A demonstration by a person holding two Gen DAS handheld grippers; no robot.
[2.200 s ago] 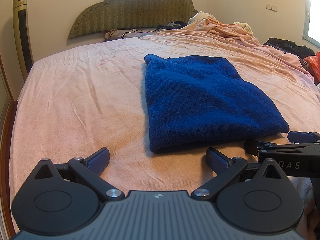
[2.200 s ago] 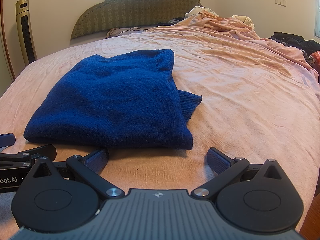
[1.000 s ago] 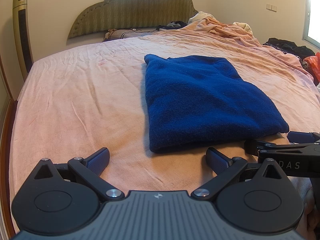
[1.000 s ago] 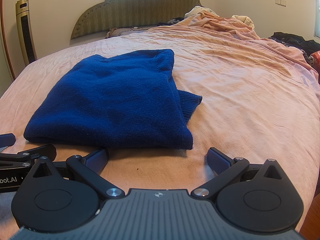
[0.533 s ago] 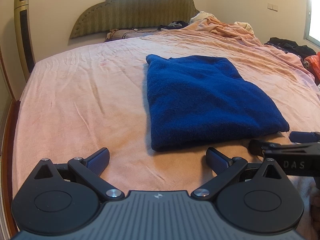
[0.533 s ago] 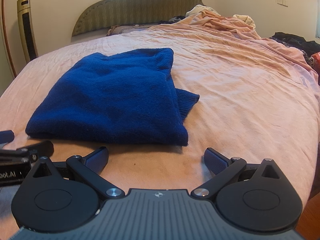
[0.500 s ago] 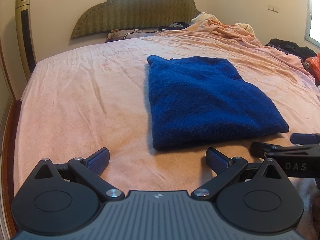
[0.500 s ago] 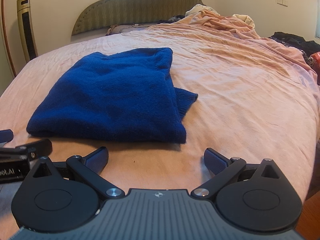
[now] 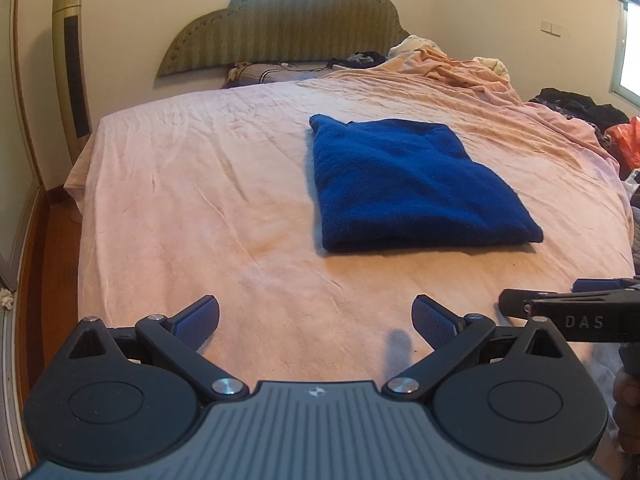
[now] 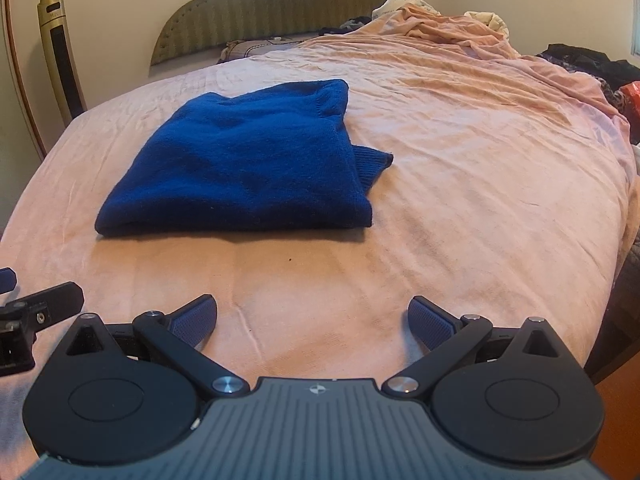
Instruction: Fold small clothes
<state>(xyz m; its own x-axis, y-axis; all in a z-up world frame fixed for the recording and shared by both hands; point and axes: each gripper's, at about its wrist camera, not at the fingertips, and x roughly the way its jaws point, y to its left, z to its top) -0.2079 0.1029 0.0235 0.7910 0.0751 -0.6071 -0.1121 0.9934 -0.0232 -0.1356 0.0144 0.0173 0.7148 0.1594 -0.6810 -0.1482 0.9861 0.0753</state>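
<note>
Closest in, the left gripper point(image 9: 316, 320) hangs low over the bed with its two fingers point(image 9: 198, 318) spread wide apart and nothing between them; they are black with bumpy blue pads. The right gripper point(image 10: 312, 318) is just beside it, and its fingers point(image 10: 430, 324) are spread wide and empty too. Under both lies a pink sheet point(image 9: 192, 200) that looks soft and has many small wrinkles. There is a bare strip of sheet between the fingers and the blue sweater point(image 10: 244, 160), so no finger touches it. The sweater is dark blue, fuzzy and knitted, folded into a flat, thick, roughly square pile. Its near edge is a round, puffy fold. A ribbed cuff point(image 10: 374, 162) pokes out on its right side. From the left gripper the sweater sits ahead and to the right; from the right gripper it sits ahead and to the left. There is lots of open sheet on both sides of it. Farther back, a pink blanket point(image 10: 444, 26) is bunched up in a heap. Dark clothes point(image 9: 576, 106) lie at the right edge of the bed. At the far end stands a green padded headboard point(image 9: 280, 28) with a wavy top, and a tall gold tower fan point(image 9: 74, 68) stands by the wall on the left.
</note>
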